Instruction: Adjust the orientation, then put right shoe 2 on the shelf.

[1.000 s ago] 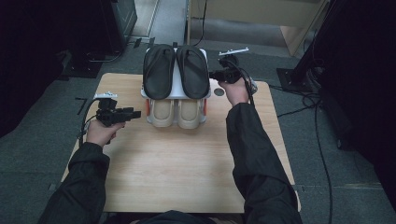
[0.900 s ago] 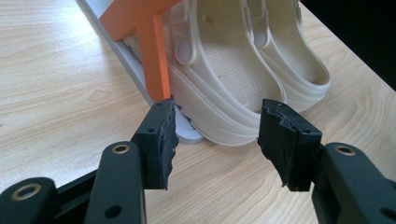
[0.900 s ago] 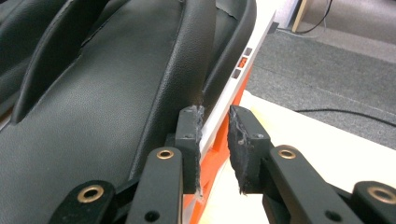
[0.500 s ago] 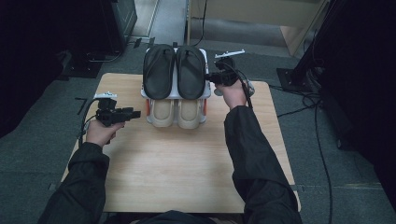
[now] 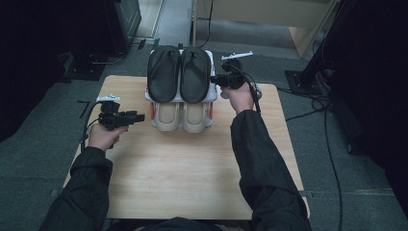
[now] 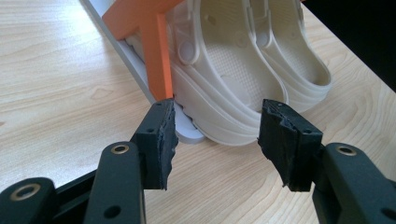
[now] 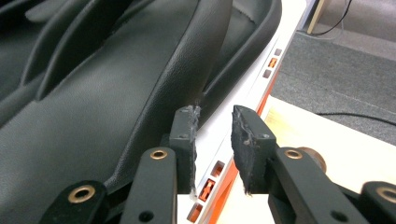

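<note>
Now, change since a second ago: the right gripper (image 5: 215, 80) has just been opening its jaws, and its hand has barely shifted; the left gripper (image 5: 139, 116) sits where it was.
Black slippers (image 5: 180, 72): a pair side by side on the top tier of the shoe rack (image 5: 210, 98), at the far edge of the surface (image 5: 192, 168); long axes run from the person toward the far side.
Beige clogs (image 5: 182, 115): a pair on the lower tier, parallel to the slippers, rounded ends toward the person.
Right gripper state: jaws narrowly apart beside the right slipper's edge (image 7: 196, 60), straddling the rack's white rim; whether a pad touches it cannot be told.
Left gripper state: jaws wide, nothing between them, aimed at the nearer clog (image 6: 233, 88) and the rack's orange post (image 6: 159, 51).
</note>
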`<state>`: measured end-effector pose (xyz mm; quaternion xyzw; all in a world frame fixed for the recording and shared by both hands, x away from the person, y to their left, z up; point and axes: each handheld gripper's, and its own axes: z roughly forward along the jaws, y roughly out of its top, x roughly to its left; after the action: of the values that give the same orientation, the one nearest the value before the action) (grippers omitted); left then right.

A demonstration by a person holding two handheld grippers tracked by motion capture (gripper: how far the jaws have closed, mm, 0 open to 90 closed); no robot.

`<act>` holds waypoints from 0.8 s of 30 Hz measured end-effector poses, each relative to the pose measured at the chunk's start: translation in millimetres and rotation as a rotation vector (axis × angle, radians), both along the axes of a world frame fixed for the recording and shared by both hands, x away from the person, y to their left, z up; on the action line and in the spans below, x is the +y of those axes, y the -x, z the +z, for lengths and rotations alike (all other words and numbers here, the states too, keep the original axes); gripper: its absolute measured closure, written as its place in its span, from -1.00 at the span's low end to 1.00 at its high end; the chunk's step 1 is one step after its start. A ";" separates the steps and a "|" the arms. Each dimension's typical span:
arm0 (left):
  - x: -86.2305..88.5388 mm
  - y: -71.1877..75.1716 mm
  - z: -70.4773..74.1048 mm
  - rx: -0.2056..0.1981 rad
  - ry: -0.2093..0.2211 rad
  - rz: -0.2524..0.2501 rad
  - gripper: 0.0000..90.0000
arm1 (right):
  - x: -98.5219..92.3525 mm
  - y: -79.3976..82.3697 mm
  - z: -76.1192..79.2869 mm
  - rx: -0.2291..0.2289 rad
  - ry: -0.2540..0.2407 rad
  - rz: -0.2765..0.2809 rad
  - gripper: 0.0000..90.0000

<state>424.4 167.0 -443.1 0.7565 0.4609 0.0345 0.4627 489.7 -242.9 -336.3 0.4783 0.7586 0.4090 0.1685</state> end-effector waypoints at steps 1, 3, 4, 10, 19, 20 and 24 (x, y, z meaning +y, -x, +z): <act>-0.1 0.0 -0.3 0.000 -0.002 0.000 0.02 | -1.3 2.2 -0.7 -0.026 -0.013 0.005 0.54; -0.4 -0.1 -1.1 0.004 -0.005 0.000 0.02 | -2.4 4.9 -1.8 -0.039 -0.017 0.009 0.52; -0.2 -0.2 -1.2 0.002 -0.004 0.001 0.02 | -3.0 5.9 -3.0 -0.041 -0.011 0.015 0.51; 0.5 0.5 -1.2 0.003 -0.010 0.003 0.02 | -10.1 12.4 -4.3 -0.064 -0.001 0.027 0.45; 1.4 0.3 -2.7 -0.001 -0.017 0.010 -0.01 | -31.2 24.6 -11.2 -0.099 0.024 0.029 0.33; 1.5 0.3 -2.9 -0.001 -0.018 0.009 -0.02 | -33.8 25.8 -12.9 -0.105 0.024 0.027 0.33; 0.9 1.1 -3.5 0.000 -0.024 0.007 -0.04 | -42.9 32.1 -20.1 -0.099 0.015 0.021 0.31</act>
<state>423.3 167.9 -446.6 0.7603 0.4631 0.0419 0.4535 457.6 -285.8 -356.4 0.4482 0.7573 0.4285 0.2051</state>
